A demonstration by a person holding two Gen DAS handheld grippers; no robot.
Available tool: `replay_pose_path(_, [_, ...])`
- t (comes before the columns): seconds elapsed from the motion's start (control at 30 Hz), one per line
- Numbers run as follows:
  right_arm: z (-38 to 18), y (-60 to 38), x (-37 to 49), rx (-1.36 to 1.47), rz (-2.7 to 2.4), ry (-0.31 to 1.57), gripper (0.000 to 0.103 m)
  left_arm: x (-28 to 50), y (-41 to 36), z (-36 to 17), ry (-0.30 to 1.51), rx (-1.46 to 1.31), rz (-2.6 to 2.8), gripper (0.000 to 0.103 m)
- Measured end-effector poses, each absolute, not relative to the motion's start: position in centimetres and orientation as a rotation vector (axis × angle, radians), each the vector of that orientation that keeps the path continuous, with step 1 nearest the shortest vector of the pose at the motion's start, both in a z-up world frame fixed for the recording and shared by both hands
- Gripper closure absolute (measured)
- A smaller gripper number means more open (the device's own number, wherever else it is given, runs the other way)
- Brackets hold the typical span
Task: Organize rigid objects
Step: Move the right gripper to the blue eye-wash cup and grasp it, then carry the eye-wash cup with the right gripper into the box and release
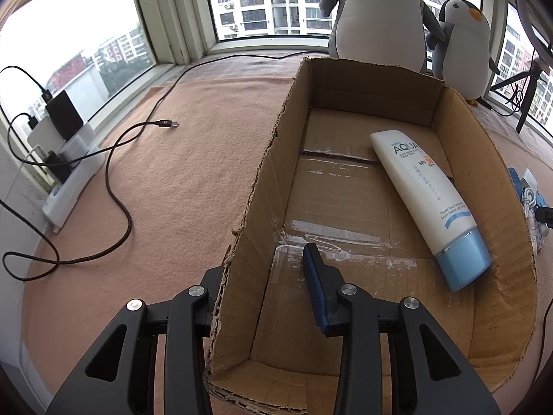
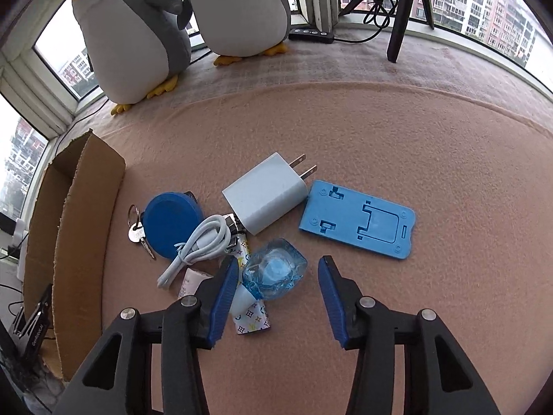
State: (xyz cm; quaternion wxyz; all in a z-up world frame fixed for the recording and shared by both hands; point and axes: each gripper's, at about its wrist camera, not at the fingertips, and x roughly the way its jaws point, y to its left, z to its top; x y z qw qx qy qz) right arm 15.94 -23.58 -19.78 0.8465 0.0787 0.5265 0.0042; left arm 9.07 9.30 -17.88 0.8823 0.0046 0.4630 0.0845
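Setting: peach felt cloth (image 1: 179, 180) is spread over a wide window-ledge desk, with apartment blocks seen through the glass.

Left view, claw: the left claw (image 1: 262, 297) is clamped shut on the near-left wall of the cardboard box (image 1: 459, 145), one pad inside and the other outside the wall, so the box is held steady.

Left view, contents: a white sunscreen tube (image 1: 421, 200) with a blue cap is lying slantwise on the taped box floor, toward the right wall.

Left view, surroundings: a loose black cable (image 1: 117, 193) is trailing over the cloth to the left of the box, well apart from it; two plush penguins (image 1: 463, 48) are standing behind the box.

Right view, claw: the right claw (image 2: 278, 294) is open, not gripping, and is lowered over a clear blue faceted piece (image 2: 276, 273), which lies between the pads, nearer the left one.

Right view, step: a pickup of that piece is judged to be under way. The claw should be centred so both pads meet the flat sides.

Right view, obstacles: a patterned tube (image 2: 250, 323) is lying under the left pad and could be pinched along; a white coiled cable (image 2: 197, 245) is just beside it.

Right view, other things: a white charger (image 2: 266, 195), a blue phone stand (image 2: 359, 219), and a blue round disc (image 2: 169, 221) with keys (image 2: 138, 233) are clustered near, between the claw and the box wall.
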Motion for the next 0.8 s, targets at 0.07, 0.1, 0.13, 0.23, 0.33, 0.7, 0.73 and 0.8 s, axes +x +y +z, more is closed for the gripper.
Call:
replay_pose_path(0.07, [-19.9, -23.7, 15.9, 0.152, 0.016, 1.116, 0.067, 9.1, 9.3, -17.9, 0.963, 0.009, 0.176, 0.067])
replay_pose_path(0.1, [-19.9, -23.9, 15.9, 0.147, 0.019, 1.117, 0.068, 9.1, 9.3, -17.9, 0.963, 0.009, 0.176, 0.067])
replay_pose_path(0.13, [-19.9, -24.0, 15.9, 0.139, 0.022, 1.118, 0.068, 9.1, 9.3, -17.9, 0.963, 0.009, 0.177, 0.067])
replay_pose_path(0.23, [-19.8, -24.4, 15.8, 0.106, 0.029, 1.119, 0.068, 9.1, 9.3, -17.9, 0.963, 0.009, 0.177, 0.067])
replay_pose_path(0.33, [-19.9, -24.8, 15.7, 0.069, 0.029, 1.127, 0.069, 9.1, 9.3, -17.9, 0.963, 0.009, 0.178, 0.067])
replay_pose_path(0.7, [-20.0, -24.1, 15.5, -0.076, 0.053, 1.127, 0.075, 9.1, 9.3, -17.9, 0.963, 0.009, 0.177, 0.067])
replay_pose_path(0.73, [-20.0, -24.2, 15.5, -0.073, 0.056, 1.128, 0.075, 9.0, 9.3, -17.9, 0.963, 0.009, 0.177, 0.067])
replay_pose_path(0.8, [-19.9, -24.2, 15.3, -0.069, 0.060, 1.128, 0.075, 9.1, 9.3, -17.9, 0.962, 0.010, 0.177, 0.067])
